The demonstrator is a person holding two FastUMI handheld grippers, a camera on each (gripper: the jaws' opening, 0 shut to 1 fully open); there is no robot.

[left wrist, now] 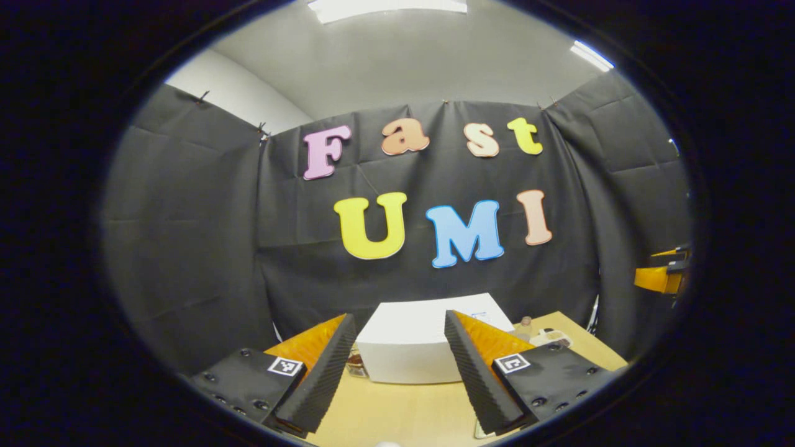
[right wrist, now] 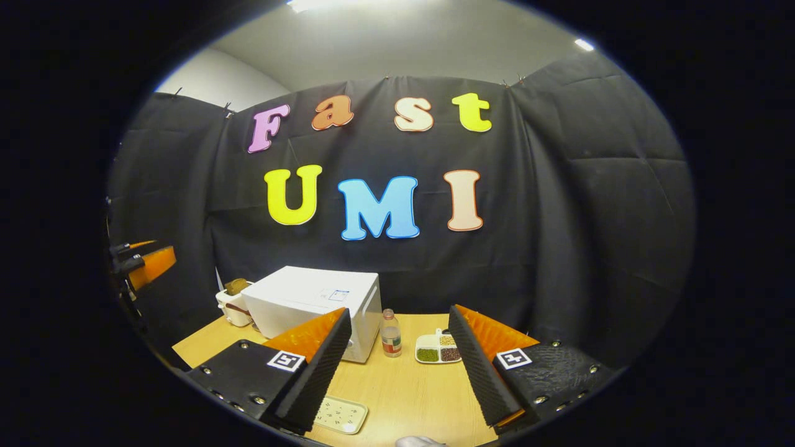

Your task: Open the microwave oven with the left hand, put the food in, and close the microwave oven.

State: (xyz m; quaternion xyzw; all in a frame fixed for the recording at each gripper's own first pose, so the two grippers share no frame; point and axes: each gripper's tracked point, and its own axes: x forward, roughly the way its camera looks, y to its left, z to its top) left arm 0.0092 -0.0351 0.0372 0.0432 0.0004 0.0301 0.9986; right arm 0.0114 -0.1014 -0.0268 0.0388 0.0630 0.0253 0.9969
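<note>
A: Left gripper (left wrist: 400,366) first. Fingers?

B: Spread wide apart, nothing between them, held above the light wooden bench (left wrist: 397,410). Through the gap sits the white box-shaped microwave oven (left wrist: 413,347), door shut, toward the bench's far edge.

A: Anything beside it in the left gripper view?

B: A small glass jar-like thing (left wrist: 356,363) at its left lower corner, partly hidden by the left finger, can't tell what it is. On its right a small bottle (left wrist: 526,323) and a pale tray (left wrist: 549,337), both near the bench's far right corner. The other gripper (left wrist: 661,276) pokes in at the right edge, well apart.

A: Right gripper (right wrist: 400,366)?

B: Also parted wide, empty, above the bench (right wrist: 404,385). In the right gripper view the microwave oven (right wrist: 310,304) stands at the far left part of the bench, door closed. Just right of it, an upright clear plastic bottle with a red label (right wrist: 390,335). Right of that, a white divided plate holding green, brown and yellowish food (right wrist: 438,349), near the far edge, apart from the bottle.

A: Left of the microwave?

B: A white toaster with a brown slice sticking up (right wrist: 231,304), just beside it at the far left corner. A flat pale green speckled tray (right wrist: 340,414) lies at the near edge, partly under the left finger. The other gripper (right wrist: 140,261) shows at the left edge, off the bench.
</note>
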